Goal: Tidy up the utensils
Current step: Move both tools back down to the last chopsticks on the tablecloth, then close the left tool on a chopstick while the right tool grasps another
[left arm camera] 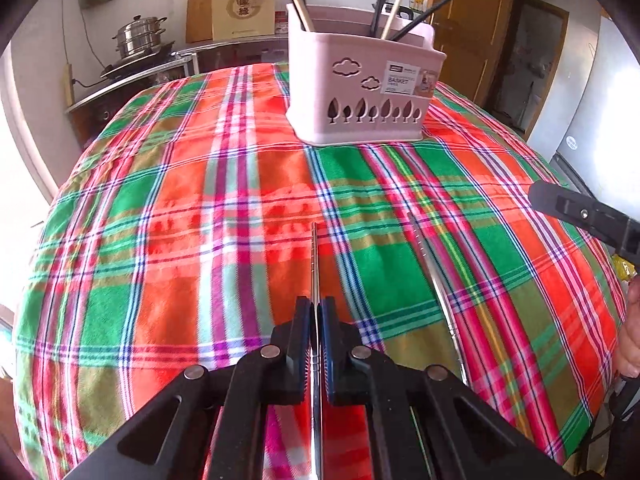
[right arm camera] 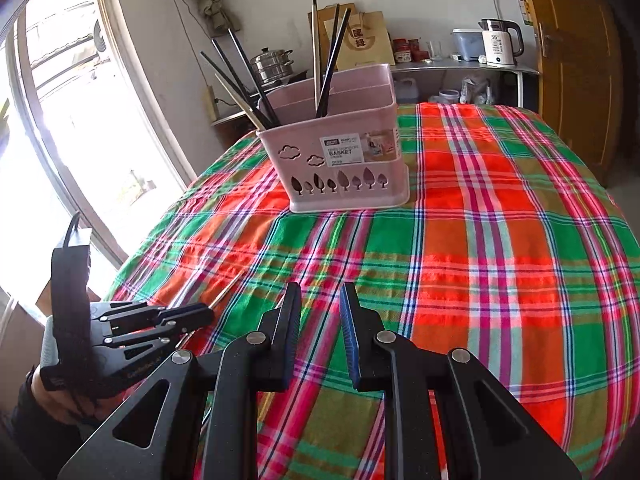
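so: left hand-held gripper (left arm camera: 317,312) pinching one metal chopstick (left arm camera: 314,256), right hand-held gripper (right arm camera: 320,300) spread, empty

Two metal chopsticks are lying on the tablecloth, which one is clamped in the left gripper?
The straight one running up between the left gripper's shut jaws. The other chopstick lies free on the cloth to its right, untouched.

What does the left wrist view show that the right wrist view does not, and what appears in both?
Only the left wrist view shows a second metal chopstick lying loose on the plaid tablecloth, and the left gripper shut on a metal chopstick. Only the right wrist view shows the white kettle and the right gripper open, holding nothing. Both show the pink basket holding dark and pale chopsticks.
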`<state>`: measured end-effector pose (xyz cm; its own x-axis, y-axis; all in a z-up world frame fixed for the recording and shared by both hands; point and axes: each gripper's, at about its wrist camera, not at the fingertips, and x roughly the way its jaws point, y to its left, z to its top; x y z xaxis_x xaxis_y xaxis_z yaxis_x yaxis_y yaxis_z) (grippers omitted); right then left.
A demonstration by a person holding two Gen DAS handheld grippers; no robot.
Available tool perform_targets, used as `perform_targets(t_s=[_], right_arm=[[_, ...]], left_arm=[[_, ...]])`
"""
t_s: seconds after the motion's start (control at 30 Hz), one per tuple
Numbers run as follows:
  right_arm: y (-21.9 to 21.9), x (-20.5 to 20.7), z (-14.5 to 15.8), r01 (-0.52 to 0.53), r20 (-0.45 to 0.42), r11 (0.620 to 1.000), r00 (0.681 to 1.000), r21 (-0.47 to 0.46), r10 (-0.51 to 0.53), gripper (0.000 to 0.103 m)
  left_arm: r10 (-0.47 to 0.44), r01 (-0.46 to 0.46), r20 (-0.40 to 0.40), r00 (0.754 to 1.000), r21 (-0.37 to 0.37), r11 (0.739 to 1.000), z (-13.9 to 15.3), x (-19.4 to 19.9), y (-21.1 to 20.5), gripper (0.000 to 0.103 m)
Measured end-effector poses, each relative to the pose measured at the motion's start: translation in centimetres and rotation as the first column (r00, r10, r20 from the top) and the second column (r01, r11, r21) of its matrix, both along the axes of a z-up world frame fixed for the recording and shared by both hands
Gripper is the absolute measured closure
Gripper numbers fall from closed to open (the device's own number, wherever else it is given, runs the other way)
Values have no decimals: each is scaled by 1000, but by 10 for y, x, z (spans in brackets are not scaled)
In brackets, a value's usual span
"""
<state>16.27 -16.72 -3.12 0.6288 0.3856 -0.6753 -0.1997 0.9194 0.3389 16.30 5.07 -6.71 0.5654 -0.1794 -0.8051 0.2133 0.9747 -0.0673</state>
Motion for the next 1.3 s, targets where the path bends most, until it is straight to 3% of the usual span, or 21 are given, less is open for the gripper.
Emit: perform_targets(t_s=[0.37, 0.53, 0.67, 0.97, 1.07, 1.13, 1.3], right_arm=[[47, 27, -35, -58, -104, 998, 993, -40, 54, 83], [54, 36, -40, -58, -119, 996, 992, -68, 49, 83], [57, 43, -41, -53, -122, 996, 992, -76, 43, 83], [73, 45, -40, -53, -107, 982, 994, -179, 34, 87], [75, 45, -41, -57, -106, 979, 994, -196, 36, 94], [76, 47, -42, -61, -106, 979, 994, -196, 41, 96], [71, 49, -39, -72, -110, 983, 992, -167, 55, 99]], left_arm=[[25, -28, -44, 999, -49, 998, 2, 25, 21, 97], [1, -3, -69, 998, -28, 1000, 5, 41, 16, 96], [-19, 18, -70, 997, -14, 1000, 9, 53, 15, 83], [-36, 38, -43, 998, 44, 998, 2, 71, 5, 82], [-38, 39, -27, 999, 66, 997, 1, 70, 2, 85], [-32, 34, -26, 999, 71, 997, 1, 71, 2, 97], [-30, 32, -38, 999, 43, 999, 4, 73, 6, 99]])
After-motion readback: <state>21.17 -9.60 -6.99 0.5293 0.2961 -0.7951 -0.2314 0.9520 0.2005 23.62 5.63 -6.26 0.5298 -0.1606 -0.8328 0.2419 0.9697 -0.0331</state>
